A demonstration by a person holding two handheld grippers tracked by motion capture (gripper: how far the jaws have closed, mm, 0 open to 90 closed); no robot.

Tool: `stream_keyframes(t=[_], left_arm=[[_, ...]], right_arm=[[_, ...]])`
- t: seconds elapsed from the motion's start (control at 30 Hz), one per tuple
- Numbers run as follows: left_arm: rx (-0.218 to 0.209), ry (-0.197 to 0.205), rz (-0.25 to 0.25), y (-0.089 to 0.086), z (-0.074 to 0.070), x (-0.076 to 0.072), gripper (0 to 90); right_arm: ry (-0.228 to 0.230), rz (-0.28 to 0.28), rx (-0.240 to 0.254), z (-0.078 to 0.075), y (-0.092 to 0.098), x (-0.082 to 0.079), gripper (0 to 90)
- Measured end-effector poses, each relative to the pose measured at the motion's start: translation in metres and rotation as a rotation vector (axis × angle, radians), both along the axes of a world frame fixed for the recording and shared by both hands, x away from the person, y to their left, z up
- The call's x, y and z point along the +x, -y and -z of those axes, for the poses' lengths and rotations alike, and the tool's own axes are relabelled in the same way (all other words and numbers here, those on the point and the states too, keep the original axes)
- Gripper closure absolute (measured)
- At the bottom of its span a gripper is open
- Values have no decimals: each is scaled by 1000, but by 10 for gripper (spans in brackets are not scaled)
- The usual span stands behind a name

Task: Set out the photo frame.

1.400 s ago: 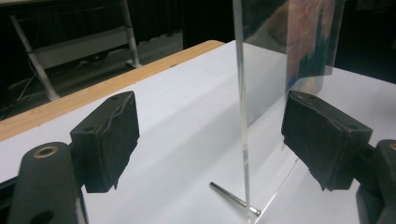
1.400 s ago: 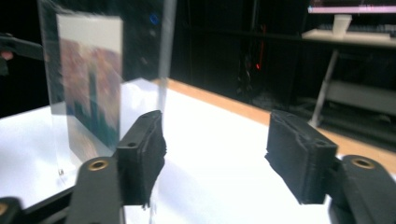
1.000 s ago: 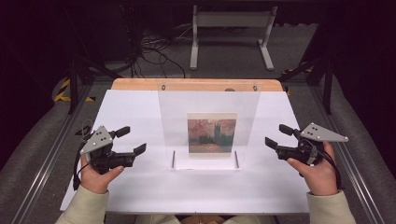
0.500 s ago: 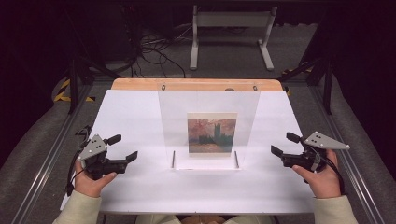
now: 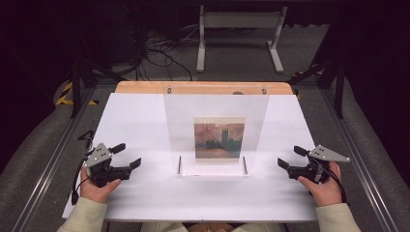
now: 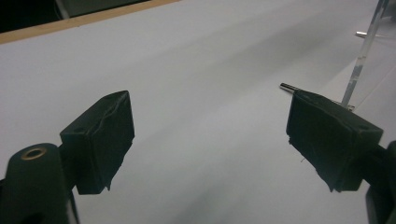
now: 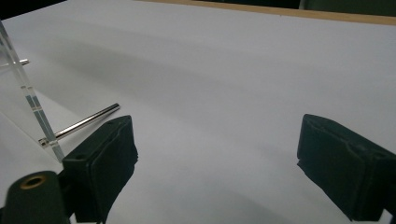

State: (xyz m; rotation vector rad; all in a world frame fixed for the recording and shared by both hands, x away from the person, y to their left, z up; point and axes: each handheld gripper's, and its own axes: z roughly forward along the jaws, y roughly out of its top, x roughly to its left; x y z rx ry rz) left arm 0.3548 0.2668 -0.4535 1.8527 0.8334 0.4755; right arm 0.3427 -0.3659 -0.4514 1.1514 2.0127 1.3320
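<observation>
Clear stand (image 5: 215, 130): upright in the middle of the high view, on the white sheet (image 5: 140, 116), touched by nothing. See-through like glass, with two thin metal pins (image 5: 179, 164) at its bottom edge. Small square picture (image 5: 219, 139) at its middle, red sky and dark towers.

Left gripper (image 5: 127, 154): lower left of the high view, well apart from the stand. Fingers wide open, nothing between them, just bare white sheet past them in the left gripper view (image 6: 210, 135).

Right gripper (image 5: 291, 156): lower right of the high view, also well apart from the stand. Fingers just been opening, now spread wide, nothing between them either (image 7: 215, 158).

Hardly any work done yet, by the look of it: stand not gripped, not lifted, not tipped. Probably all left to do: reaching in from both sides, taking hold of the clear edges, then moving it.
</observation>
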Motion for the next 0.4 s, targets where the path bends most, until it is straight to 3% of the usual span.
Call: stream_keyframes(t=[0.1, 0.4], left_arm=[[-1, -35, 0, 2, 4, 3, 145], [-16, -43, 0, 3, 4, 3, 146]], right_arm=[[0, 8, -6, 0, 0, 0, 115], [3, 11, -6, 0, 0, 0, 113]])
